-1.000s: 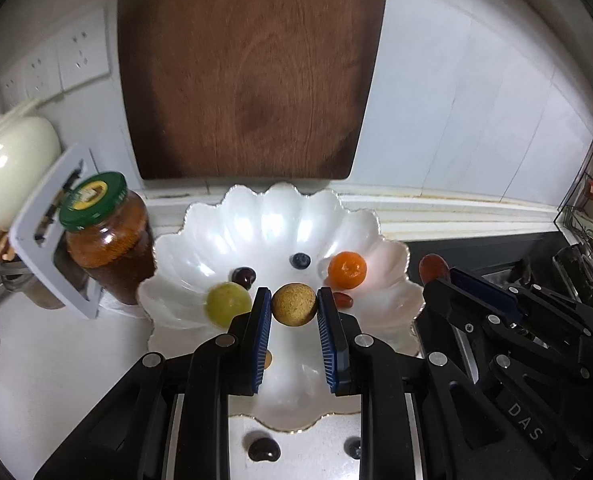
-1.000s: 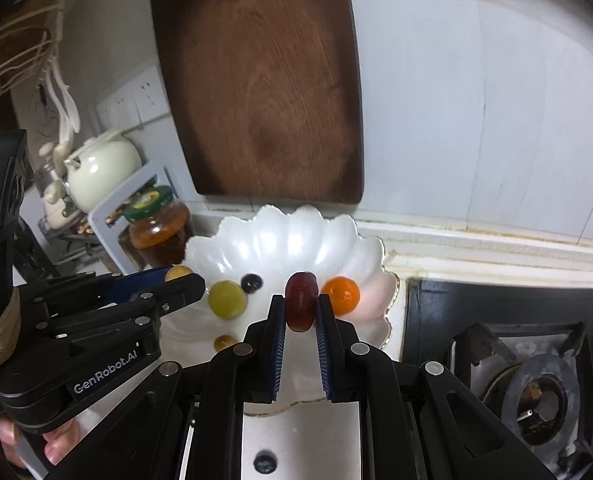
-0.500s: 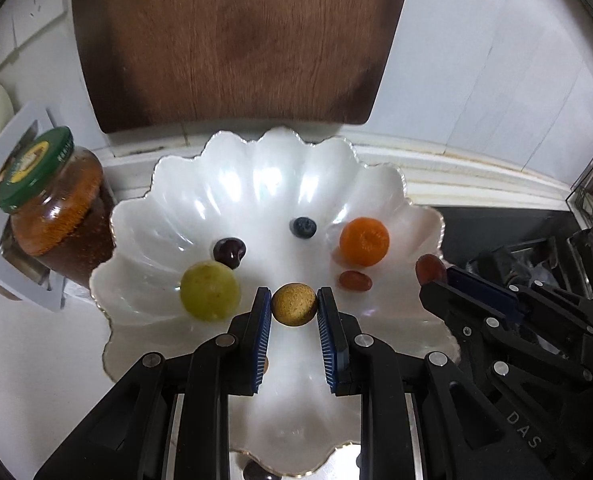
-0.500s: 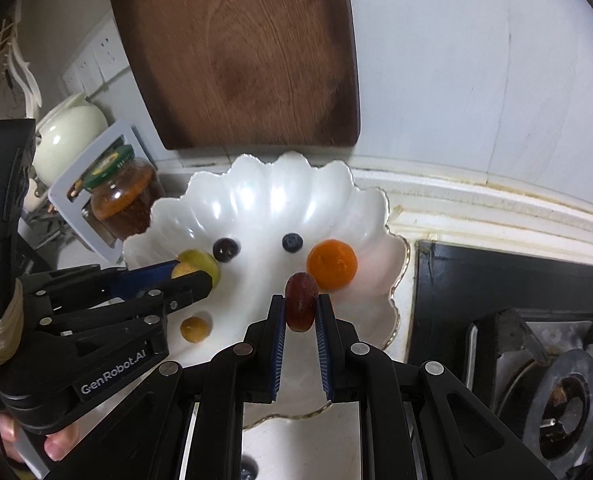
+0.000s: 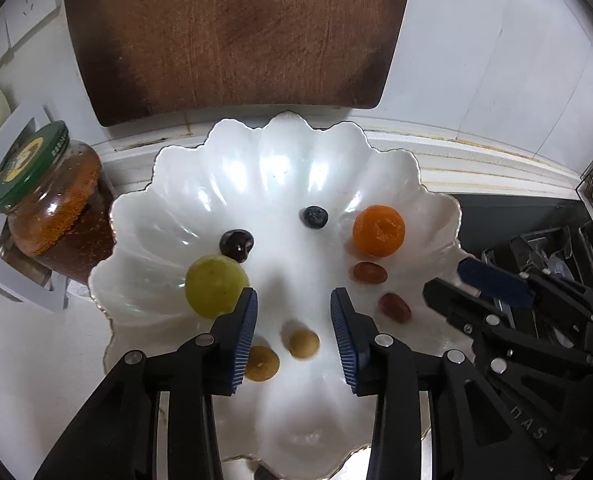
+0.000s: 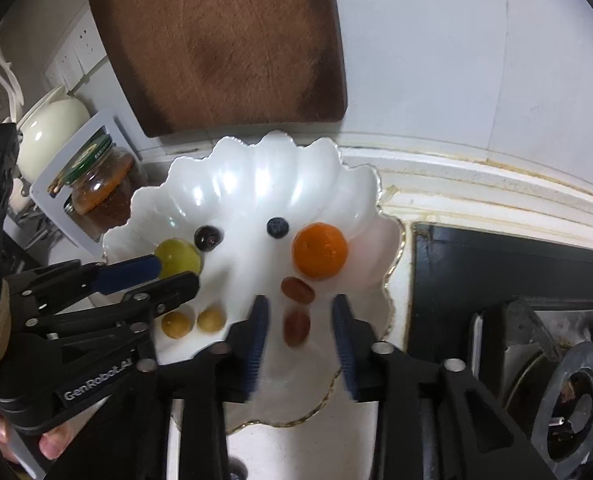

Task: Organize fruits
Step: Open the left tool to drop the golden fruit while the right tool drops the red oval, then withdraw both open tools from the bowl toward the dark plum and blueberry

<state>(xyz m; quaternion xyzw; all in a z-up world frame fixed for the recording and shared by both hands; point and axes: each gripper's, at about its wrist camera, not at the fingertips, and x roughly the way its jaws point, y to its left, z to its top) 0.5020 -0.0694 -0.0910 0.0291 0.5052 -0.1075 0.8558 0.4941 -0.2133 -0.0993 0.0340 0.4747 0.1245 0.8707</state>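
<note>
A white scalloped plate [image 5: 280,168] [image 6: 264,176] holds a small orange [image 5: 378,231] [image 6: 319,251], a green grape [image 5: 215,291] [image 6: 177,257], a blueberry [image 5: 315,216], a dark cherry [image 5: 237,244], two tan round fruits [image 5: 303,343] [image 5: 261,363] and two red oval fruits [image 6: 297,290] [image 6: 296,325]. My left gripper [image 5: 294,310] is open above the plate, a tan fruit just below its jaws. My right gripper [image 6: 300,316] is open, a blurred red fruit between its jaws.
A wooden cutting board [image 5: 232,36] leans on the tiled wall behind the plate. A green-lidded jar [image 5: 52,204] stands left of the plate beside a white rack. A black gas stove [image 6: 536,320] lies to the right. A cream teapot [image 6: 52,128] sits far left.
Both grippers moved closer over the plate and opened. The tan fruit left my left gripper and the red fruit left my right gripper; both now lie on or just above the plate.
</note>
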